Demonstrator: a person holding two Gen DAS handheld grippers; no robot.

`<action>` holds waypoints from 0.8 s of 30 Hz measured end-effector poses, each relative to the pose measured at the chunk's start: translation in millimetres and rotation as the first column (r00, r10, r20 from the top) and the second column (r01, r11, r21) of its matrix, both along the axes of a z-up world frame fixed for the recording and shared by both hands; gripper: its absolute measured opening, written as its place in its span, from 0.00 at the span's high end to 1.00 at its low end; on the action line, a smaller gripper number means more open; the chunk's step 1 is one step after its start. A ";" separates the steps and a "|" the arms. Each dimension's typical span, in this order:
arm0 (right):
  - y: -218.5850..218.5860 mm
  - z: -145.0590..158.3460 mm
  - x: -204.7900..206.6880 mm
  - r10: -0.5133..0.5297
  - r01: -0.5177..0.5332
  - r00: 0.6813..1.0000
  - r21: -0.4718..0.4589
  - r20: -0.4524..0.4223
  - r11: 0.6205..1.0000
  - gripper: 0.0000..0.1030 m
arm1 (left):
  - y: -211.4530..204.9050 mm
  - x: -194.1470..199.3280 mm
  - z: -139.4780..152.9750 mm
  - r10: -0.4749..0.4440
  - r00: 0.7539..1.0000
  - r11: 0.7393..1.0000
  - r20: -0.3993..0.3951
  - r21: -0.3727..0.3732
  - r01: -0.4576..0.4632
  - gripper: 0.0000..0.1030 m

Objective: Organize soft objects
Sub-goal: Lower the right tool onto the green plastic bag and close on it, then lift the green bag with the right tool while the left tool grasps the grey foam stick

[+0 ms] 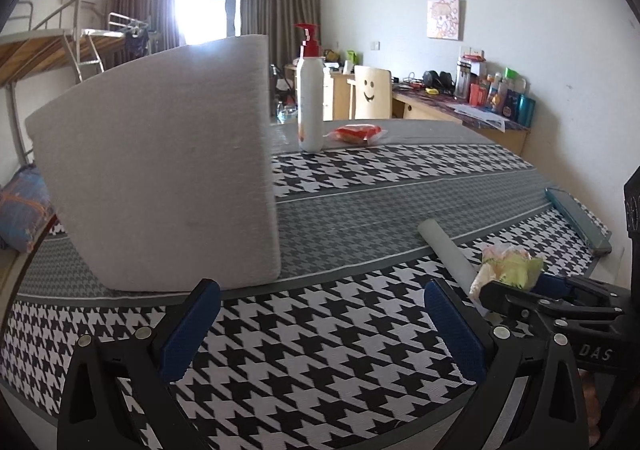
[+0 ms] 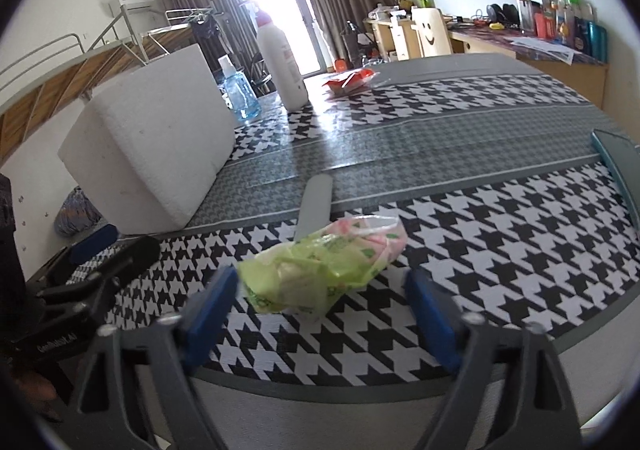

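On the checked tablecloth (image 2: 460, 234), just before the grey tube (image 2: 316, 201), the crumpled green bag (image 2: 320, 270) lies unlifted between the right gripper's (image 2: 320, 314) parted pads, the left gripper (image 1: 320, 326) wide and empty, so sorting seems barely begun.

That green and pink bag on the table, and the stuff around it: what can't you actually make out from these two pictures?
- Crinkly bag: its contents, blurred in the right wrist view and half hidden by the right gripper in the left.
- Grey tube: near end hidden behind the bag.
- Foam block: hides the blue bottle from the left view.
- Teal object: cut off by the picture edge.
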State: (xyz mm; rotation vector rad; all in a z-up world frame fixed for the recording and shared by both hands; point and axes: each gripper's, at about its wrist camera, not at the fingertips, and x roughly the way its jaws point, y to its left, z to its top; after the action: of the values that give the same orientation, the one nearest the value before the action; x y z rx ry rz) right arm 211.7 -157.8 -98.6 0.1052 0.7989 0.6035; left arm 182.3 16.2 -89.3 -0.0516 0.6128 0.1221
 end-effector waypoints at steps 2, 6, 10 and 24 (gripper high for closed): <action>-0.3 -0.3 0.6 0.004 -0.004 1.000 -0.005 0.002 1.000 0.36 | -3.9 1.7 -0.6 -0.010 1.000 1.000 -0.001 0.005 0.010 0.01; -6.8 -0.1 3.6 0.016 -0.016 1.000 0.021 -0.009 1.000 0.53 | -13.3 7.4 -0.9 -0.029 1.000 1.000 -0.009 0.010 0.029 0.01; -14.1 6.9 -1.1 0.020 -0.021 1.000 0.027 0.014 0.999 0.54 | -19.9 14.2 1.7 -0.040 0.999 0.999 -0.007 0.003 0.040 0.01; -41.5 18.4 -9.3 -0.066 0.077 0.986 -0.068 0.153 0.995 0.54 | -59.6 40.9 -4.0 -0.104 0.993 0.995 -0.056 -0.010 0.104 0.01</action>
State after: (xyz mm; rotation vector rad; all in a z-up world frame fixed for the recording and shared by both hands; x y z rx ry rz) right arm 202.4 -199.3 -80.1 0.0203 0.6676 0.5075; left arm 223.2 -43.4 -93.3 -0.0232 0.6709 0.0203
